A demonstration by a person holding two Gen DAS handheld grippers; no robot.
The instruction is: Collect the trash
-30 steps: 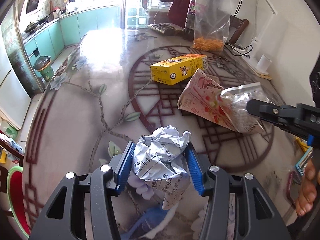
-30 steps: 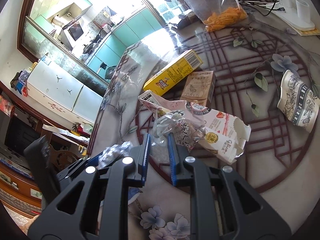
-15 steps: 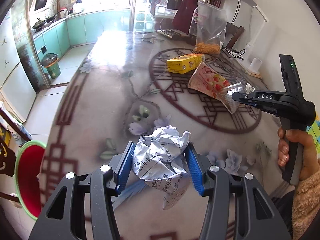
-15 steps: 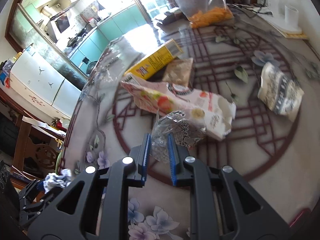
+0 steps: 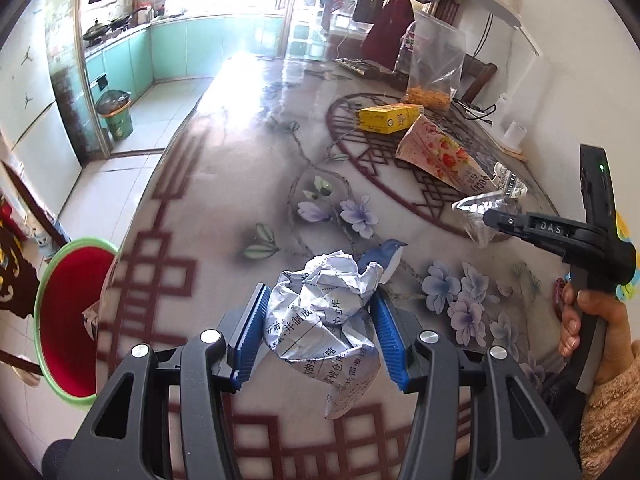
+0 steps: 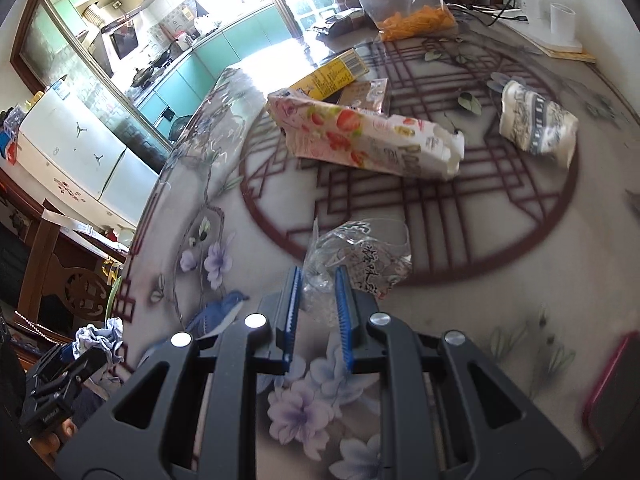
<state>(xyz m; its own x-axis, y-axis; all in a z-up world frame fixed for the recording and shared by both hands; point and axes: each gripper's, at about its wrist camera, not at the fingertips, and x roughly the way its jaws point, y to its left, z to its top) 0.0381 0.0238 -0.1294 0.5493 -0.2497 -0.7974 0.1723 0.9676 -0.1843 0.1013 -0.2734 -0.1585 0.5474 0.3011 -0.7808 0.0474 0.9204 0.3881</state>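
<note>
My left gripper (image 5: 320, 300) is shut on a crumpled printed paper ball (image 5: 320, 316), held above the near edge of the patterned table (image 5: 240, 160). My right gripper (image 6: 318, 276) is shut on a clear plastic wrapper (image 6: 360, 252), held above the table; it also shows in the left wrist view (image 5: 478, 216). On the table lie a strawberry-print carton (image 6: 360, 136), a yellow box (image 5: 388, 118), a brown box (image 6: 366, 92) and a crumpled patterned bag (image 6: 536, 124). A red bin with a green rim (image 5: 68, 320) stands on the floor left of the table.
A clear bag of orange snacks (image 5: 432, 68) stands at the table's far side, with cables and a white cup (image 6: 560, 20) near the wall. A red-edged phone (image 6: 612, 392) lies near the right edge. A green kitchen bin (image 5: 116, 116) stands far off.
Both grippers have pulled back toward the near table edge with their trash still held. The wrapper has come away from the strawberry carton. The red bin has come further into the left view.
</note>
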